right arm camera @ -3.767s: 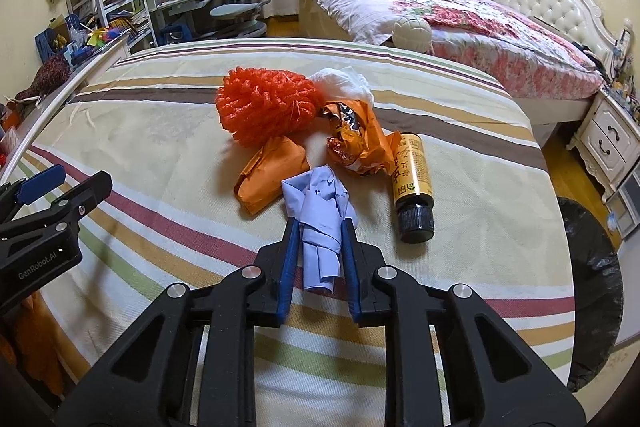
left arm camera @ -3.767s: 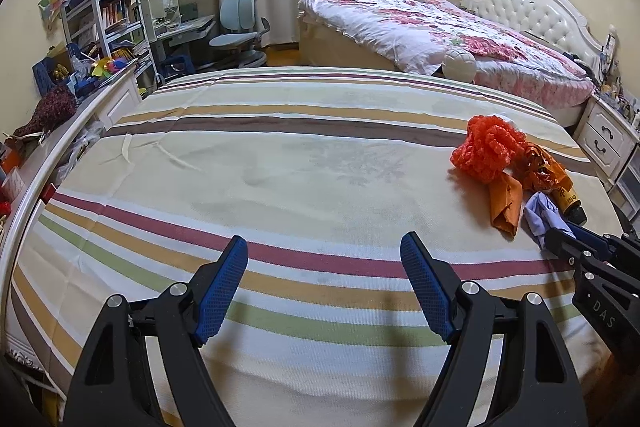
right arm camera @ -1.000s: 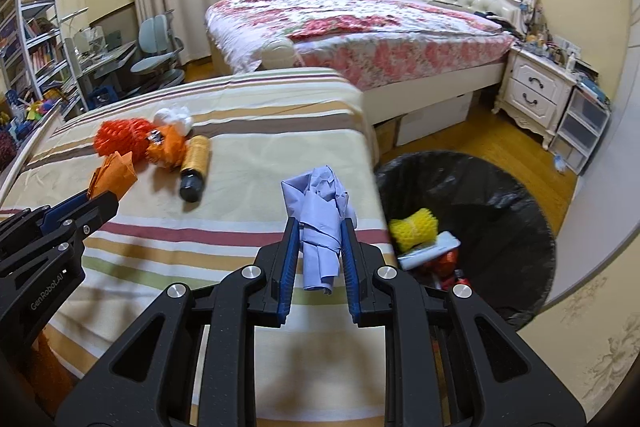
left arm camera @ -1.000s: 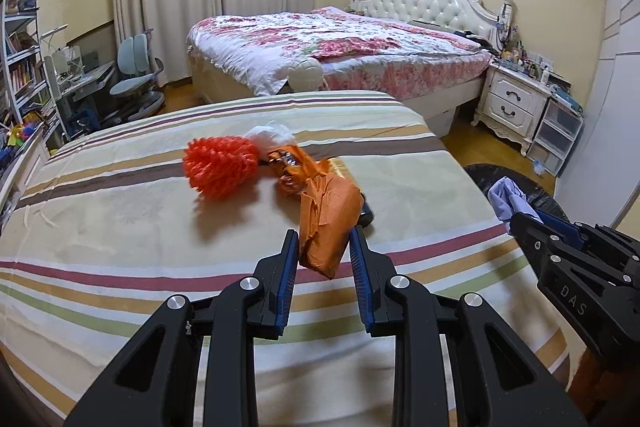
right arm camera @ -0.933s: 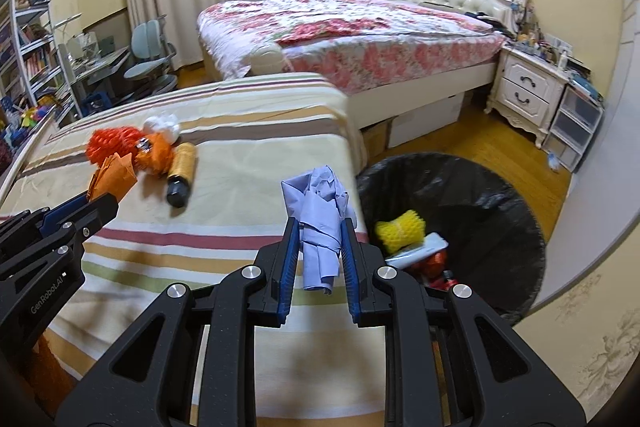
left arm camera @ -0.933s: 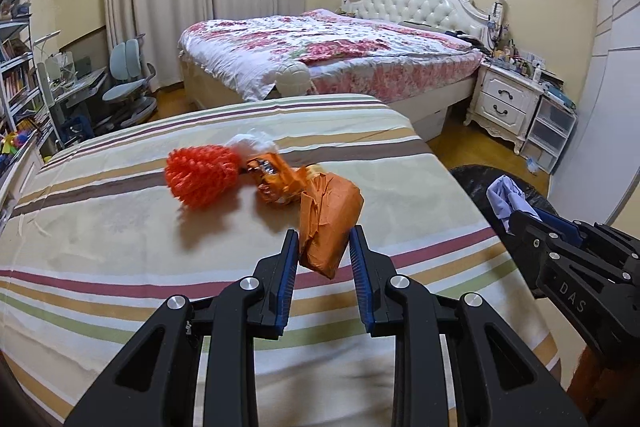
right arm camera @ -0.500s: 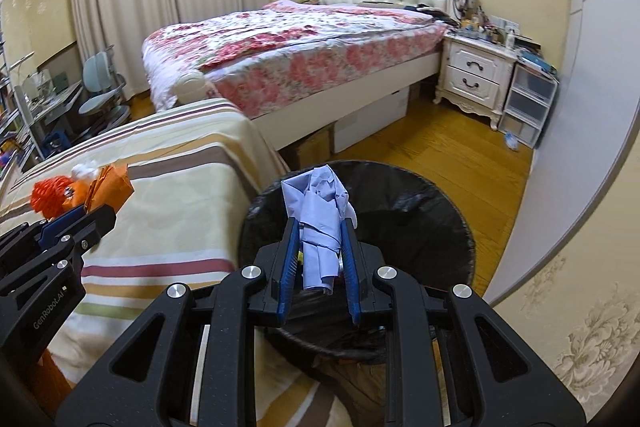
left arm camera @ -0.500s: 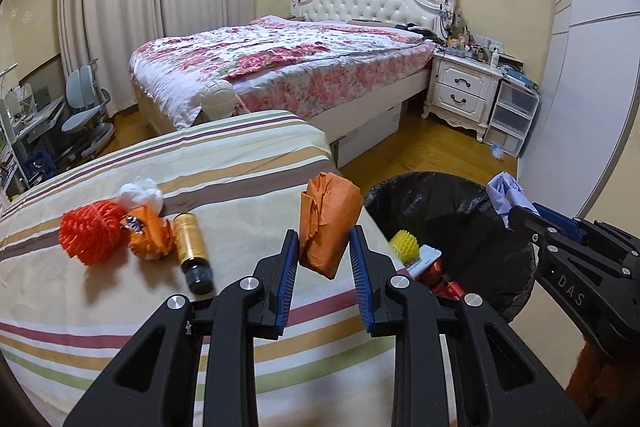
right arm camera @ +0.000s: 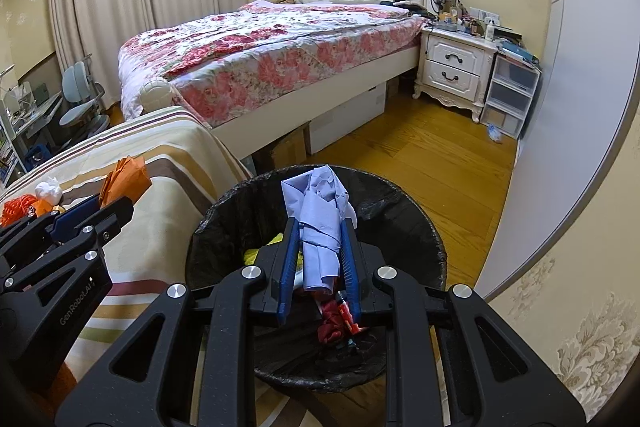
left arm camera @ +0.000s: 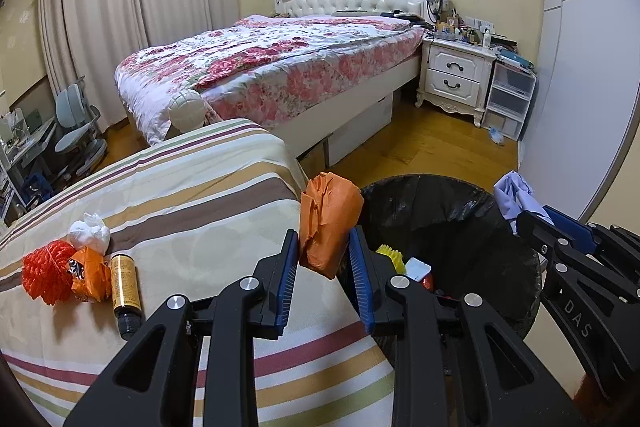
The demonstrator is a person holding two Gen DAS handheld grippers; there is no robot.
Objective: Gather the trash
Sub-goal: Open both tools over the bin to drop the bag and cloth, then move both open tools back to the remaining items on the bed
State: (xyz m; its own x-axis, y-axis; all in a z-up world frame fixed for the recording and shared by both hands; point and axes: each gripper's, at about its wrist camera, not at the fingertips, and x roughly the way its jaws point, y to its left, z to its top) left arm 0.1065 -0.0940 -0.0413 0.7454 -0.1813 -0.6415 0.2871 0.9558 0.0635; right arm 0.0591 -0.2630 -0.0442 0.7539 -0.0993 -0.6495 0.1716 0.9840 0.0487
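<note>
Bedroom, wood floor [right arm camera: 420, 147], striped bed [left arm camera: 180, 187] beside black bin [right arm camera: 416, 227]. Left gripper [left arm camera: 325, 263] clamped on orange paper [left arm camera: 328, 223] at bin edge; right gripper [right arm camera: 317, 259] clamped on blue paper [right arm camera: 320, 223] over bin.

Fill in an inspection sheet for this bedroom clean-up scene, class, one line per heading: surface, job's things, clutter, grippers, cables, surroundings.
Surface: striped bedspread, smooth, some trash on it.
Job's things: orange wad and blue wad held; black-lined bin on the floor, partly filled.
Clutter: orange mesh ball, white wad, orange wrapper and brown bottle on the bedspread.
Grippers: left gripper shut on orange wad beside the bin; right gripper shut on blue wad over the bin.
Cables: nothing seen.
Surroundings: floral bed, nightstand, curtains.
</note>
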